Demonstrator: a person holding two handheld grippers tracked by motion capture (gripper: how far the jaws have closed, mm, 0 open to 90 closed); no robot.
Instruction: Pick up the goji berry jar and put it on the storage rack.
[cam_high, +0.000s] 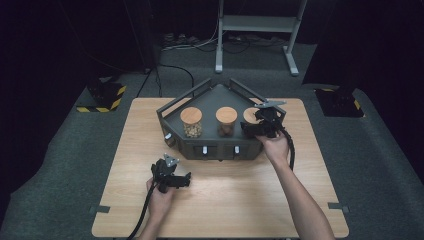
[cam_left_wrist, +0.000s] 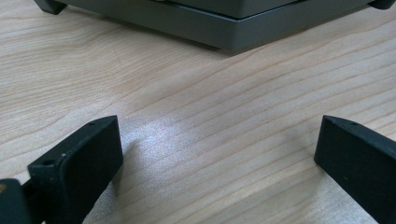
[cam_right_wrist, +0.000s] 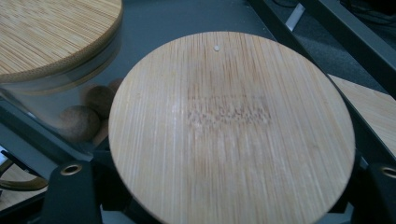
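A dark grey tray (cam_high: 212, 96) with a raised rail stands at the far middle of the wooden table and holds three glass jars with bamboo lids. The left jar (cam_high: 191, 122) holds pale pieces and the middle jar (cam_high: 226, 121) brown ones. My right gripper (cam_high: 248, 129) reaches in from the right, its jaws shut around the right jar (cam_high: 250, 114) just under the lid. In the right gripper view that lid (cam_right_wrist: 229, 121) lies over my right gripper (cam_right_wrist: 224, 191), with the middle jar (cam_right_wrist: 51, 42) behind. My left gripper (cam_high: 186, 179) rests open over bare table; its jaws (cam_left_wrist: 219, 154) stand wide apart.
The tray's front wall (cam_left_wrist: 224, 28) lies a short way ahead of the left gripper and carries small white knobs (cam_high: 204, 149). The table (cam_high: 240, 200) is light wood. A metal stand (cam_high: 257, 22) and cables are on the floor behind.
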